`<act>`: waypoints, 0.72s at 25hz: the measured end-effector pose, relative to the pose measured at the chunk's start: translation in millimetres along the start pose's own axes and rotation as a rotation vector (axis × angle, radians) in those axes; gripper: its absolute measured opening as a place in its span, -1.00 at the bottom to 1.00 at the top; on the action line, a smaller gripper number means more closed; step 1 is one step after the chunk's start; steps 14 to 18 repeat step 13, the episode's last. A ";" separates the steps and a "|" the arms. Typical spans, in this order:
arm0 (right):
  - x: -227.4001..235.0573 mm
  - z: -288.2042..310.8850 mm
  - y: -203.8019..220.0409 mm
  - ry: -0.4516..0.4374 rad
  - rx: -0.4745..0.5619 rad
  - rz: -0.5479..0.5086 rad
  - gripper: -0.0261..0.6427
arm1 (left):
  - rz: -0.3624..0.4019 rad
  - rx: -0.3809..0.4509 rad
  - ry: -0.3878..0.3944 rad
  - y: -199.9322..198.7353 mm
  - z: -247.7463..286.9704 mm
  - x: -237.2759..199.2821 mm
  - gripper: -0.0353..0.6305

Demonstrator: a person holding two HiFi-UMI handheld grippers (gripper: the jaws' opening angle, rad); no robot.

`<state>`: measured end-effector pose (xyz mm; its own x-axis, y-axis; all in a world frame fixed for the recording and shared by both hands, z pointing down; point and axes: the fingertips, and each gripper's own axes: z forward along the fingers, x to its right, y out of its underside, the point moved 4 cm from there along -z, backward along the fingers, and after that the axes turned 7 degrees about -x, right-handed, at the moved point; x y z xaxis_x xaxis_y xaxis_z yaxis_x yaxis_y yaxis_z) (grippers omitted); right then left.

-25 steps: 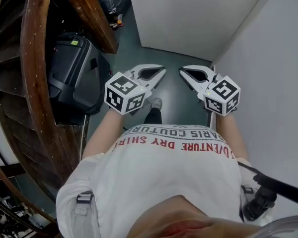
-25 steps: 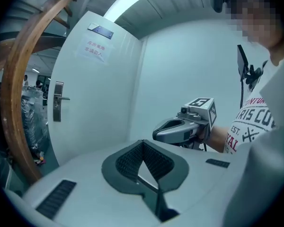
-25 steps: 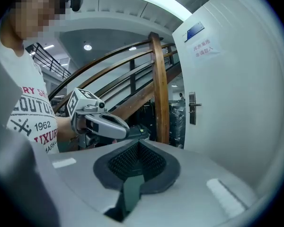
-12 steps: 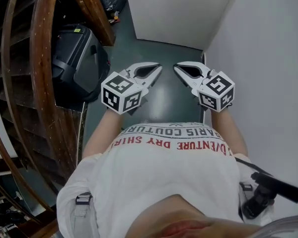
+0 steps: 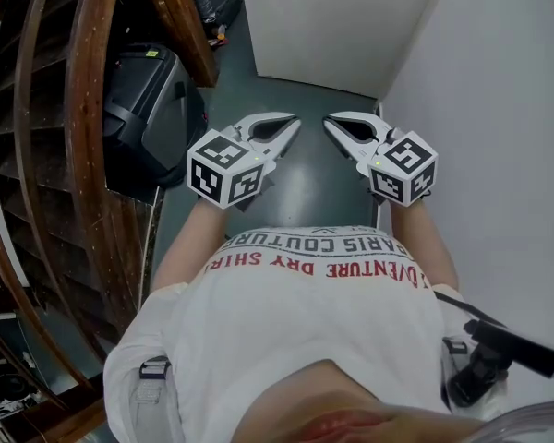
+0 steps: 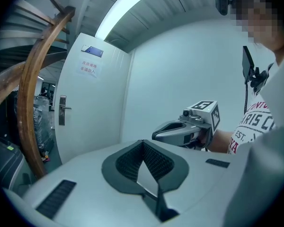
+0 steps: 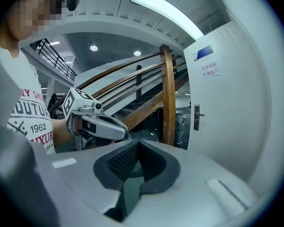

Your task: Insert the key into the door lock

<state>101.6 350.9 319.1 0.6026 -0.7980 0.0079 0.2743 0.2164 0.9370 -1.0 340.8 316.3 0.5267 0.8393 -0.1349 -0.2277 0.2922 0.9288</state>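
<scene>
Key: we find none in any view. Nothing shows between the jaws of the left gripper (image 6: 142,143), whose dark ribbed pads meet at the tips. The right gripper (image 7: 138,142) is pressed together the same way, also empty as far as we see. We hold both side by side, near each other, pointing ahead and slightly down.

Ahead of both, well apart: white door (image 6: 92,108) with metal lever handle and lock plate (image 6: 62,110).

Off the left gripper's outer side: curved brown wooden stair rail (image 6: 23,103) and black hard case (image 5: 152,109).

Risks, as we judge them:
- We reach the lock with no key.
- A key too small to see slips out unnoticed.
- The left gripper clips the rail on approach.
</scene>
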 end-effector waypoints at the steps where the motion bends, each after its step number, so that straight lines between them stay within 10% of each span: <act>1: -1.9 -0.4 -0.7 0.001 0.001 -0.001 -0.92 | -0.001 0.003 -0.001 -0.2 -2.3 0.6 -0.89; 18: 5.1 -10.5 -2.1 -0.001 0.006 -0.007 -0.92 | 0.002 0.007 -0.003 -7.3 4.0 9.4 -0.89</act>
